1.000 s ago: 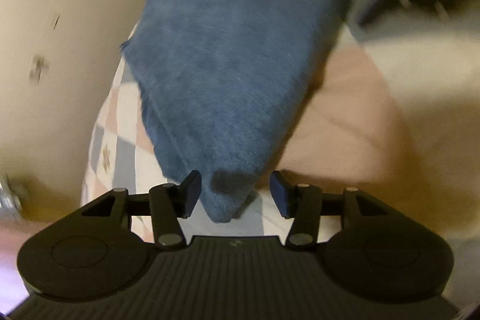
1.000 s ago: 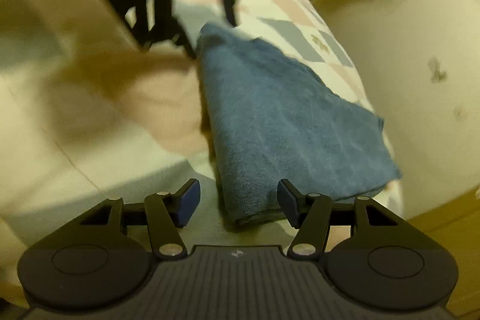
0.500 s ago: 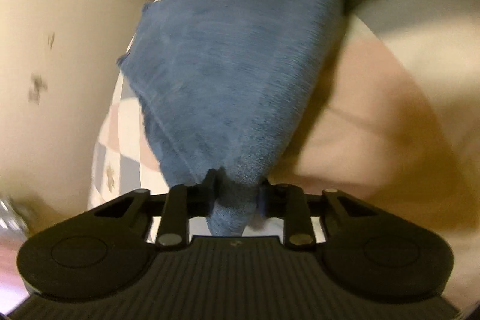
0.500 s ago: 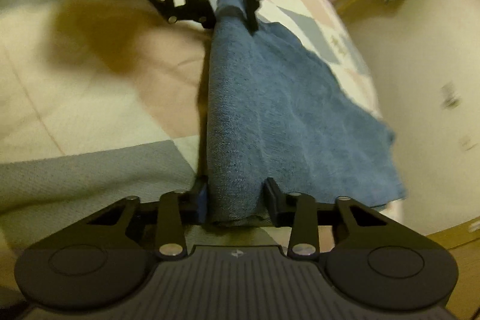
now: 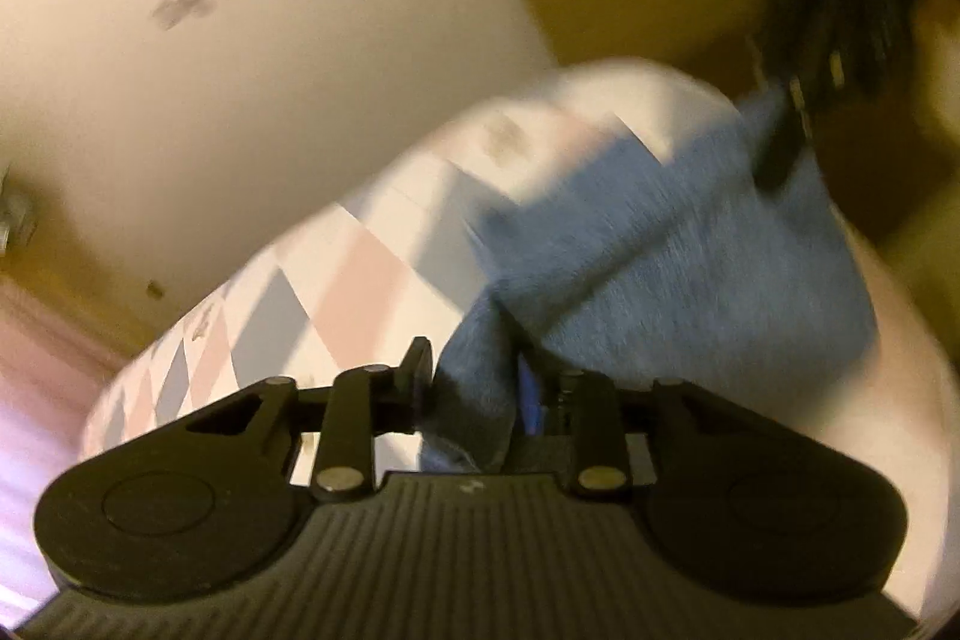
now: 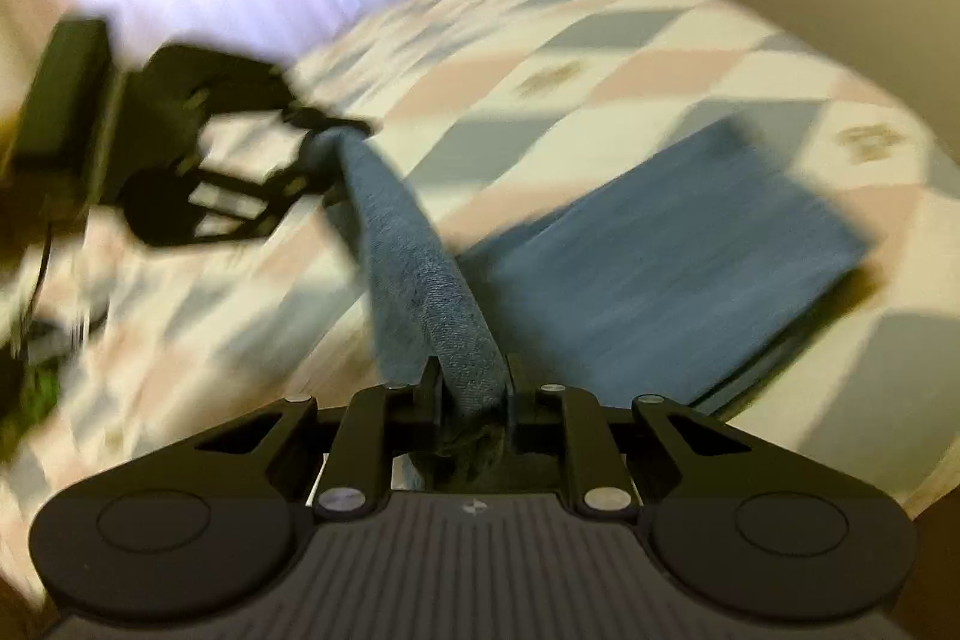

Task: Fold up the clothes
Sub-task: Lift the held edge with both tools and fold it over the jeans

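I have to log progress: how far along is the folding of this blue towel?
Done: the blue terry towel already lies doubled on the patchwork quilt. In hand: left gripper and right gripper each clamp an end of its lifted edge. Left: carrying that edge across, laying it down and releasing.

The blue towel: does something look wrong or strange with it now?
Nothing looks damaged. The blue towel is only half lifted: one edge is stretched between the right gripper and left gripper, while the rest lies on the patterned bedspread.
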A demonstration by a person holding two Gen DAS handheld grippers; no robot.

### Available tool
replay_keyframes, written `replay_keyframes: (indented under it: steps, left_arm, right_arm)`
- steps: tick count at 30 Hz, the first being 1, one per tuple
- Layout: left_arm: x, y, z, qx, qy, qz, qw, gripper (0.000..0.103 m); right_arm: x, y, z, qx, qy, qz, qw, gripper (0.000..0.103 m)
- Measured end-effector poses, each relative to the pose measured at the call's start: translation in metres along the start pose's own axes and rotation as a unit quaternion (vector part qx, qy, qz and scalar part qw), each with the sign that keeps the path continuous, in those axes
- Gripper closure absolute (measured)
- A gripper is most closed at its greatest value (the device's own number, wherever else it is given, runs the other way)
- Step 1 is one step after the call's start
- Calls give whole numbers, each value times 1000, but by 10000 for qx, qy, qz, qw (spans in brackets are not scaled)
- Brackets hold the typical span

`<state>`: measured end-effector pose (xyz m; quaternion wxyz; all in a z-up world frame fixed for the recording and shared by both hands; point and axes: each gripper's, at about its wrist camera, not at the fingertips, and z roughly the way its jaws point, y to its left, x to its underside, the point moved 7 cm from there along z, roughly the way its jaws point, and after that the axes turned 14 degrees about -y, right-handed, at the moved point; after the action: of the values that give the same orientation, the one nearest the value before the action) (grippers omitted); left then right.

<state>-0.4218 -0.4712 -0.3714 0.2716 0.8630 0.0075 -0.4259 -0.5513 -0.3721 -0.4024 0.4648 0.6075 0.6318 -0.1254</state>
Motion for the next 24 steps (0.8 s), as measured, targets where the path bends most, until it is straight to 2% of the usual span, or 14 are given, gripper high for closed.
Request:
replay_keyframes:
  steps: [3, 6, 8, 9, 12, 15, 17, 20, 24]
  left_arm:
    - [-25, 25, 51, -620, 74, -897, 9940, 70]
    - [-13, 33, 74, -1002, 426, -1843, 9768, 71]
    - [6, 24, 74, -1026, 706, -2448, 9615, 72]
    - [17, 16, 72, -1045, 879, -2729, 9523, 72]
    - [43, 1, 60, -1136, 1195, -3267, 9306, 72]
    - [54, -18, 43, -1262, 1280, -3739, 9099, 72]
    - [57, -26, 44, -1354, 1320, -3926, 9001, 72]
    - [62, -31, 55, -1365, 1406, -4129, 8894, 73]
    - [63, -33, 62, -1412, 1493, -4059, 8905, 73]
  right_arm:
    - [-32, -80, 13, 11, 0, 553, 9985, 86]
    - [-31, -145, 47, 251, 277, 968, 9946, 86]
    - [-23, -175, 65, 358, 428, 1369, 9890, 87]
    - [-22, -183, 70, 262, 424, 1655, 9850, 87]
    - [-34, -172, 60, 25, 293, 1495, 9883, 87]
    - [-51, -164, 44, -153, 101, 1334, 9909, 88]
    - [-52, -174, 44, -68, 151, 1236, 9922, 88]
    - [-42, -201, 65, 121, 323, 1417, 9893, 88]
    - [-40, -205, 82, 266, 450, 1567, 9863, 86]
